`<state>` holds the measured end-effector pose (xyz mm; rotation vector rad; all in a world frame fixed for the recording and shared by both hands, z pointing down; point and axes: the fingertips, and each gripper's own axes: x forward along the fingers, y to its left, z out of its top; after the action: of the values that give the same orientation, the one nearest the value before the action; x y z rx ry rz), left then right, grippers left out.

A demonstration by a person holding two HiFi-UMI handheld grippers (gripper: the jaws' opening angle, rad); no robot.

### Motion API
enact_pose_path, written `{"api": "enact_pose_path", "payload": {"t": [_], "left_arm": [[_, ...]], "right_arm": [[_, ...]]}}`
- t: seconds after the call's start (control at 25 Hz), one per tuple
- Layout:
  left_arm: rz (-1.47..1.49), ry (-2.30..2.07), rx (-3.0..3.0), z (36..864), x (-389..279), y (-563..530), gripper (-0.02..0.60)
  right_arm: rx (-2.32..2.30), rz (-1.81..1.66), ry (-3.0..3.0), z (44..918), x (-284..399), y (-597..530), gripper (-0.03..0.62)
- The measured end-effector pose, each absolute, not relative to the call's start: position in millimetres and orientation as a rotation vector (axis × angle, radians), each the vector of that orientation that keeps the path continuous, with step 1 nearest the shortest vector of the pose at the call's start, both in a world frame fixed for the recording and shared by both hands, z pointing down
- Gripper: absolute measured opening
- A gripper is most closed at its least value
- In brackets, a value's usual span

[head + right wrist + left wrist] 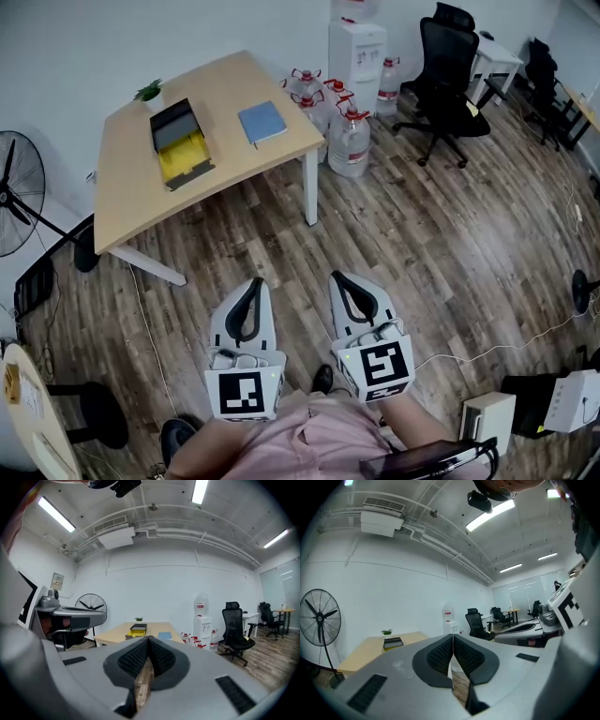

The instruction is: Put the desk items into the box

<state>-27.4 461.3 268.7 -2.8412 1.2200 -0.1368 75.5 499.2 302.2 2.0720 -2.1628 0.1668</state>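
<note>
A light wooden desk (pixel 131 178) stands across the floor from me. On it lie a dark box with a yellow inside (pixel 180 144), a blue notebook (pixel 262 122) and a small potted plant (pixel 149 91). My left gripper (pixel 255 281) and right gripper (pixel 336 277) are held low over the wood floor, well short of the desk, side by side. Both are shut with nothing between the jaws. In the right gripper view the box (pixel 138 630) and notebook (pixel 164 635) show on the desk (pixel 117 634) beyond the gripper (pixel 148 639). The left gripper (pixel 453 636) view shows the box (pixel 393 643) far off.
Several water jugs (pixel 349 141) and a white water dispenser (pixel 356 52) stand right of the desk. Black office chairs (pixel 448 80) sit at the back right. A standing fan (pixel 19 192) is at the left. Cables and small devices (pixel 487 412) lie on the floor at right.
</note>
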Motion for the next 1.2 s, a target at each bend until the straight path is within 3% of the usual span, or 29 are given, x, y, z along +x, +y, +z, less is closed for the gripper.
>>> {"api": "enact_pose_path", "payload": {"t": [0.16,0.28,0.72,1.2], "left_arm": [[-0.183,1.223,-2.806,274.6,-21.7,440.7,0.014],[-0.191,1.238,-2.827,282.9,-14.2,414.6,0.014],[-0.179,1.252,-2.889,299.2,11.1,258.4,0.012],[-0.055,1.154,-2.882,262.4,32.4,129.0,0.014]], "right_arm": [[2.074,0.193,-2.172,306.7,86.0,482.9,0.003],[2.048,0.234,-2.21,315.2,91.5,455.9,0.15],[2.022,0.265,-2.176,333.7,114.7,300.6,0.136],[2.118,0.153,-2.112,293.2,135.1,175.3,0.115]]}}
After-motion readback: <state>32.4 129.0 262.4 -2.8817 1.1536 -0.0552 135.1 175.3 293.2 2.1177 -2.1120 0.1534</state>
